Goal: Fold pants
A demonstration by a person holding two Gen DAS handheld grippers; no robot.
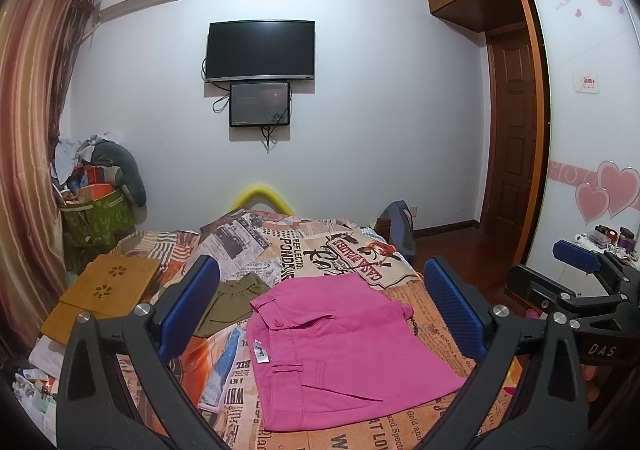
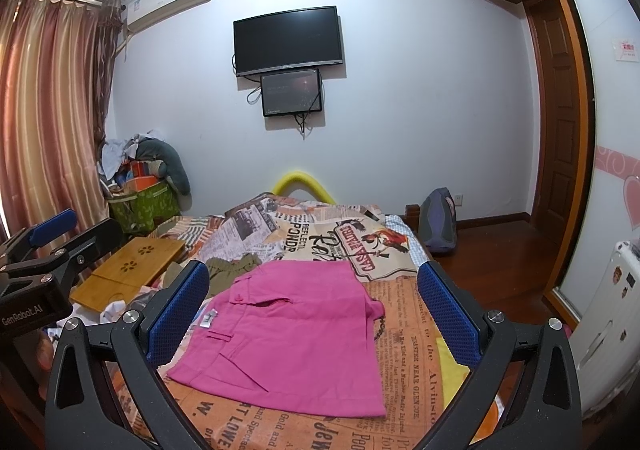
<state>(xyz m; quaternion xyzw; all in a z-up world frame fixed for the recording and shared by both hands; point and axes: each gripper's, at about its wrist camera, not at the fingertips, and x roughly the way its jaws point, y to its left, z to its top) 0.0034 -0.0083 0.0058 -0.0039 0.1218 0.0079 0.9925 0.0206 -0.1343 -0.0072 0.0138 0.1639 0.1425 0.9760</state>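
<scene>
Pink pants (image 1: 340,354) lie folded flat on the newspaper-print bedspread (image 1: 320,246), waistband and button to the left. They also show in the right wrist view (image 2: 296,334). My left gripper (image 1: 320,310) is open and empty, held above the pants' near side. My right gripper (image 2: 312,314) is open and empty, likewise above the pants. In the left wrist view the right gripper (image 1: 580,270) shows at the right edge. In the right wrist view the left gripper (image 2: 52,242) shows at the left edge.
An olive green garment (image 1: 232,302) lies left of the pants. A wooden lap tray (image 1: 100,294) sits at the bed's left side. A laundry-filled basket (image 1: 96,205) stands by the curtain. A backpack (image 2: 438,221) leans at the bed's far right corner. Wardrobe on the right.
</scene>
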